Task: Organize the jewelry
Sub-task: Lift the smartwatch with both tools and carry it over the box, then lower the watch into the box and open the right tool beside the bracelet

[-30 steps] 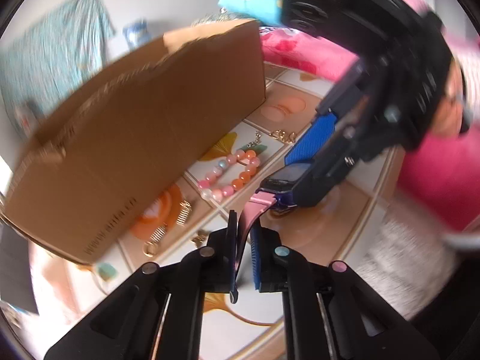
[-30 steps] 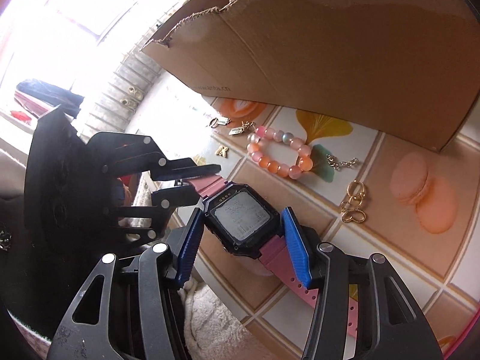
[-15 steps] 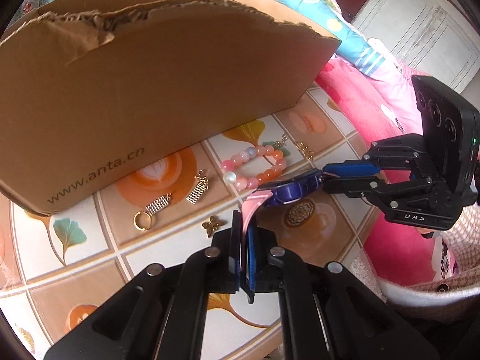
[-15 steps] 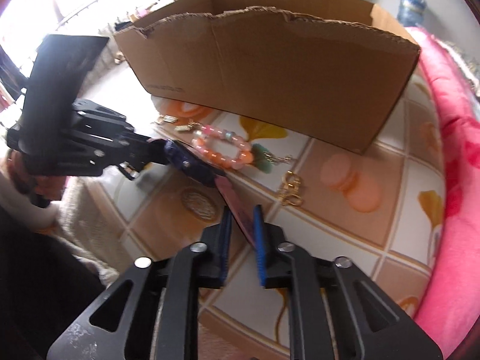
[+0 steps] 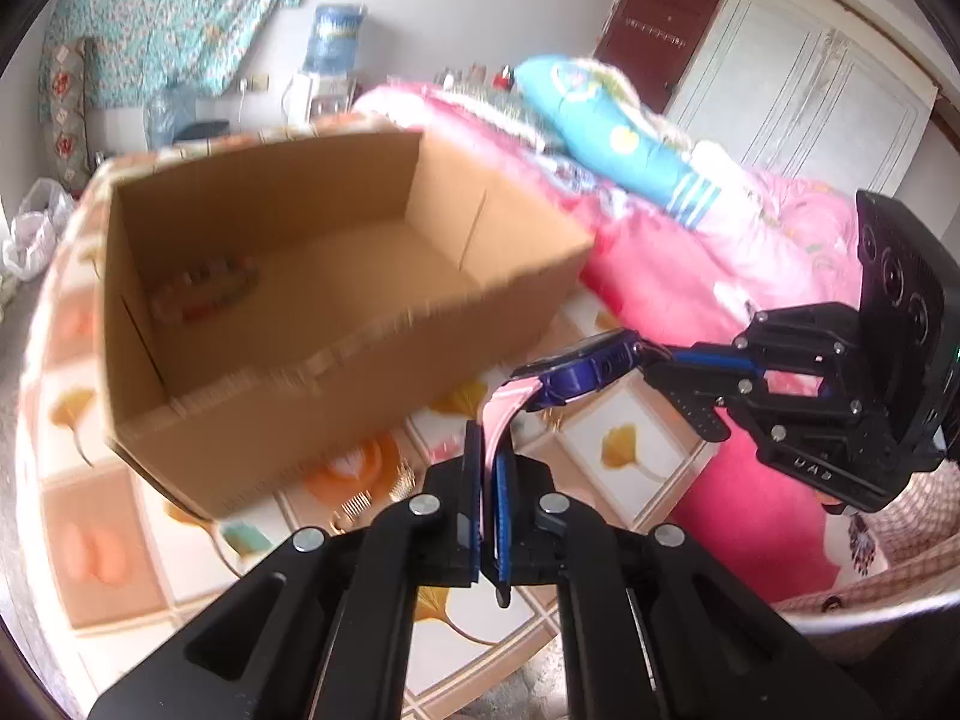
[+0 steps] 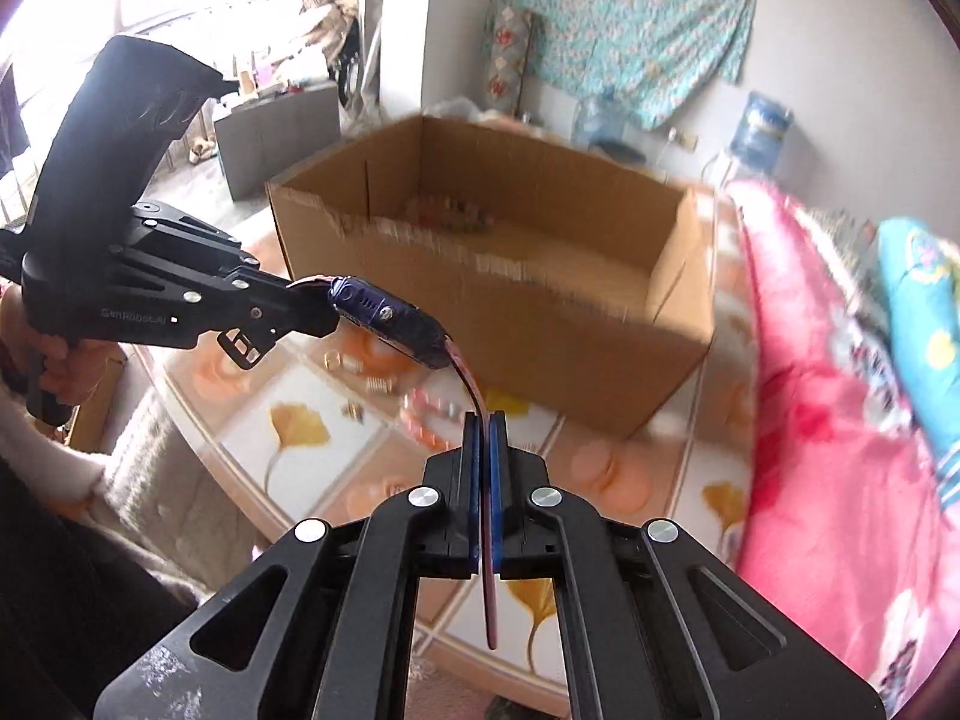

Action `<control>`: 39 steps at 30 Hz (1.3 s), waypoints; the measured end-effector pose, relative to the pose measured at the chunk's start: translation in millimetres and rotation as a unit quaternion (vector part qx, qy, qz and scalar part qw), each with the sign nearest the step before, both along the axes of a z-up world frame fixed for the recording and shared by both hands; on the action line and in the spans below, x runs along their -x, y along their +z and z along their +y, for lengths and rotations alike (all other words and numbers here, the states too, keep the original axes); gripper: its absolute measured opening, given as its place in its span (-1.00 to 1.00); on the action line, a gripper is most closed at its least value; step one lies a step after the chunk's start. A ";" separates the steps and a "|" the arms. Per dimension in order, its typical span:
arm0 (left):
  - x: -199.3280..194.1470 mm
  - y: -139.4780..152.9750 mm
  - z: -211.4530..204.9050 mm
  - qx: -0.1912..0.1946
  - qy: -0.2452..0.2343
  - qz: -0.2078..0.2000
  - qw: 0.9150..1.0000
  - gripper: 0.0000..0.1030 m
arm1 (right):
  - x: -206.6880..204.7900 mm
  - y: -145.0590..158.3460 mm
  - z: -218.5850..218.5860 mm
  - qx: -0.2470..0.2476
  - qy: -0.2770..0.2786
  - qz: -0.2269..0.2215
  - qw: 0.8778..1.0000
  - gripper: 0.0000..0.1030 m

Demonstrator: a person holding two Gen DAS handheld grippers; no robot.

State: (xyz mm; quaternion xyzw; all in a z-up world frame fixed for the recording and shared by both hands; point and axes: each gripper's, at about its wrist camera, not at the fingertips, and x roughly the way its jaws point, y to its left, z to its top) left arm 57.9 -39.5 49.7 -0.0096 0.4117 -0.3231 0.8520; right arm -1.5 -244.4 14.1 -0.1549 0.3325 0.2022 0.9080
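Note:
A watch with a dark blue case point(image 5: 585, 367) and pink strap hangs in the air between my two grippers, above the tiled table. My left gripper point(image 5: 489, 468) is shut on one pink strap end. My right gripper point(image 6: 485, 456) is shut on the other strap end; the case shows in the right wrist view point(image 6: 390, 324) too. An open cardboard box point(image 5: 312, 276) stands behind, with a bead bracelet point(image 5: 204, 291) inside. A pink bead bracelet point(image 6: 429, 414) lies on the table before the box.
Small gold charms and spring-shaped pieces point(image 6: 366, 381) lie on the patterned table point(image 6: 300, 420) near the box point(image 6: 498, 276). A pink bedspread point(image 5: 690, 276) with a blue pillow lies to the right. The table's round edge is near me.
Both grippers have risen with the watch held between them, so the views now look down into the box. The right gripper moved from the watch case to the strap a second ago.

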 end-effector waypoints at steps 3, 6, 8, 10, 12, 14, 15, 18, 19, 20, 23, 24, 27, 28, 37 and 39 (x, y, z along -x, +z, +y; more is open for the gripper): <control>-12.6 33.3 10.5 0.009 0.003 -0.019 1.000 -0.93 | -15.9 28.8 7.8 -0.001 0.008 -0.028 1.000 -0.98; -44.4 51.6 16.0 0.016 0.009 -0.015 1.000 -0.93 | -56.7 46.2 7.0 -0.028 0.013 -0.016 0.999 -0.98; -76.1 53.5 16.0 0.015 0.016 0.002 1.000 -0.93 | -93.3 51.5 0.3 -0.046 0.014 0.016 0.999 -0.98; -111.2 46.4 16.4 0.013 0.024 0.041 0.999 -0.93 | -138.4 44.3 -0.9 -0.051 0.012 0.062 0.997 -0.98; -147.7 32.1 17.9 0.020 0.045 0.095 0.994 -0.93 | -176.4 34.1 -0.9 -0.044 0.007 0.105 0.993 -0.98; -180.4 11.2 17.1 0.024 0.058 0.148 0.987 -0.93 | -214.1 17.6 0.8 -0.029 0.002 0.150 0.988 -0.98; -195.0 0.0 15.2 0.021 0.065 0.172 0.983 -0.93 | -225.6 7.8 3.2 -0.021 -0.004 0.163 0.986 -0.98; -227.0 -32.2 7.6 0.010 0.072 0.227 0.971 -0.93 | -256.1 -18.9 7.7 0.012 -0.015 0.206 0.978 -0.98; -236.1 -42.0 4.1 0.002 0.072 0.244 0.967 -0.93 | -264.5 -28.2 8.8 0.020 -0.015 0.225 0.974 -0.98; -242.7 -50.1 2.3 -0.002 0.074 0.254 0.964 -0.93 | -274.1 -36.2 9.3 0.037 -0.022 0.233 0.971 -0.98; -258.8 -71.6 -2.7 -0.006 0.079 0.279 0.957 -0.91 | -285.1 -40.4 12.2 0.064 -0.020 0.236 0.969 -0.90; -263.5 -77.1 -1.5 -0.011 0.088 0.291 0.953 -0.91 | -287.0 -39.3 12.6 0.069 -0.021 0.232 0.970 -0.89; -272.6 -87.1 4.2 -0.006 0.102 0.316 0.943 -0.71 | -288.3 -31.2 12.0 0.074 -0.020 0.210 0.975 -0.56; -273.1 -85.5 5.3 -0.003 0.103 0.311 0.945 -0.60 | -287.7 -28.5 10.7 0.073 -0.022 0.205 0.976 -0.53; -265.3 -82.4 20.1 0.014 0.114 0.317 0.942 -0.15 | -278.0 -11.1 -9.9 0.047 -0.061 0.180 0.981 -0.53; -265.9 -80.6 26.0 0.031 0.118 0.323 0.938 -0.12 | -276.6 -7.9 -10.7 0.042 -0.062 0.178 0.981 -0.53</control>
